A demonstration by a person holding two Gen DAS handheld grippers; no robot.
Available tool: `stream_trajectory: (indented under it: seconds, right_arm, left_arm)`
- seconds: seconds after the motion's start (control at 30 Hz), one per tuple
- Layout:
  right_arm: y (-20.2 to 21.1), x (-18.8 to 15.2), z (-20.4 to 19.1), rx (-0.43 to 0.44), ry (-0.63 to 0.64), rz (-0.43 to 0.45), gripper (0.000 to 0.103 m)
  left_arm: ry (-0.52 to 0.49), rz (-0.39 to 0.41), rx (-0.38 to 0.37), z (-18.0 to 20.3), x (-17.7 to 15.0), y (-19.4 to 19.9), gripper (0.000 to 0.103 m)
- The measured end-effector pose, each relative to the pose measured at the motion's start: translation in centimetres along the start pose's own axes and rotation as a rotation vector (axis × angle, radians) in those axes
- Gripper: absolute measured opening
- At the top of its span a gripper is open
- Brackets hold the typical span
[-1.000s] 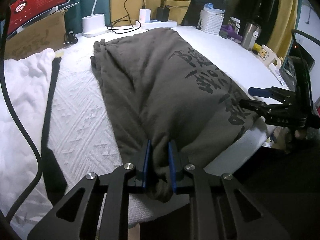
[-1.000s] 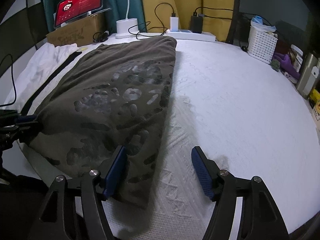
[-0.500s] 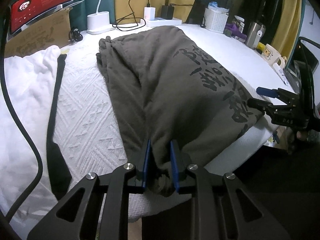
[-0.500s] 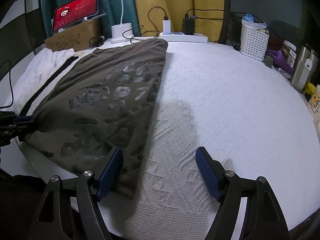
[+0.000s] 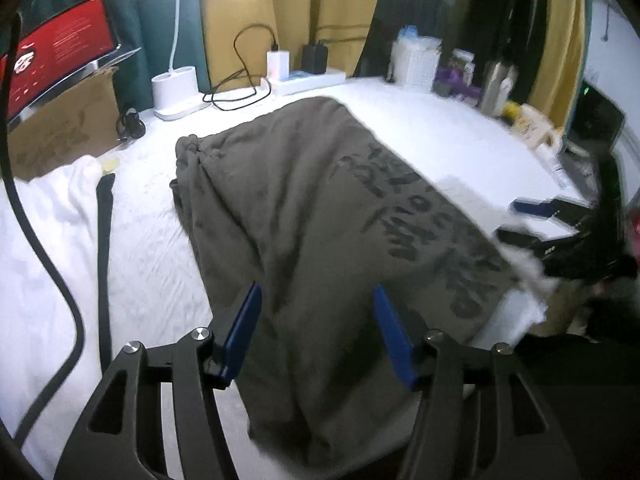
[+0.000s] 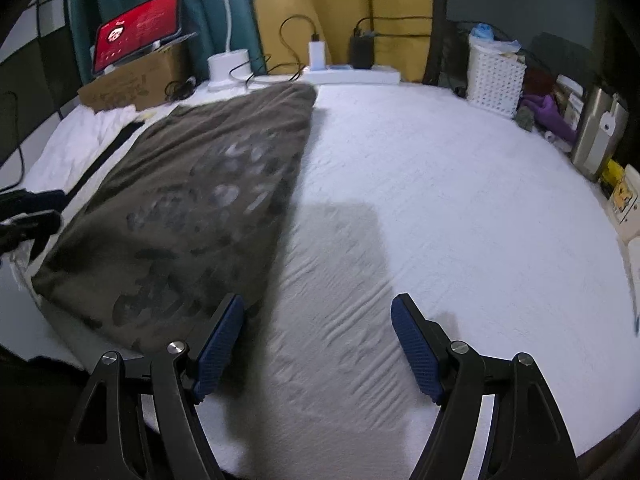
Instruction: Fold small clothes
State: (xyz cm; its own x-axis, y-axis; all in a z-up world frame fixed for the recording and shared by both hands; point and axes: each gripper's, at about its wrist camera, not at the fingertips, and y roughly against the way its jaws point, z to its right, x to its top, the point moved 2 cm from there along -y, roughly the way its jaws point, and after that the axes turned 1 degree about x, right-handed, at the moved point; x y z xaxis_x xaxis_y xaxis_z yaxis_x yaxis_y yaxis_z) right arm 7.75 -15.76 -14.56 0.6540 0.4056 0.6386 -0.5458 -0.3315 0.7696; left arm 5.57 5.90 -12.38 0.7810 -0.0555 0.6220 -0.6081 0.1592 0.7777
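Note:
A grey-brown T-shirt with dark print (image 5: 320, 216) lies folded lengthwise on the white textured table cover (image 5: 152, 264); it also shows in the right wrist view (image 6: 192, 200). My left gripper (image 5: 318, 300) is open, just above the shirt's near end, holding nothing. My right gripper (image 6: 318, 312) is open over the bare cover, its left finger (image 6: 222, 332) beside the shirt's near right corner. The right gripper also shows at the right edge of the left wrist view (image 5: 532, 220). The left gripper shows at the left edge of the right wrist view (image 6: 32, 210).
A white garment with a black strip (image 5: 44, 240) lies left of the shirt. At the back stand a cardboard box (image 5: 60, 128) with a red tablet (image 5: 56, 60), a lamp base (image 5: 176, 92), a power strip with chargers (image 5: 304, 76), a white basket (image 6: 496, 80) and a steel flask (image 6: 596, 136).
My left gripper has opened and let go of the shirt's near end, and has risen a little. The right gripper stays open and has drawn back slightly.

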Motion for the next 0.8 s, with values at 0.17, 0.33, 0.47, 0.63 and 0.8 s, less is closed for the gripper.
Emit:
stream_trajectory:
  seconds: [0.17, 0.33, 0.47, 0.63, 0.8]
  right_arm:
    - [-0.5, 3.0, 1.5, -0.004, -0.024, 0.04, 0.078]
    - [-3.6, 6.4, 1.2, 0.005, -0.007, 0.024, 0.078]
    - [-5.7, 9.1, 0.2, 0.027, 0.03, 0.019, 0.077]
    - [-8.9, 12.5, -0.2, 0.058, 0.051, -0.004, 0.077]
    - [-12.5, 16.3, 0.2, 0.056, 0.048, -0.017, 0.077]
  left_arm:
    - [0.029, -0.015, 0.045, -1.2, 2.5, -2.9, 0.059]
    - [0.032, -0.002, 0.071, -2.1, 5.6, -4.3, 0.059]
    - [0.034, -0.012, 0.091, -3.4, 7.2, -5.8, 0.059]
    - [0.065, -0.03, 0.087, -5.1, 8.4, -7.8, 0.059]
    - [0.091, -0.038, 0.091, -6.9, 9.7, -9.4, 0.059]
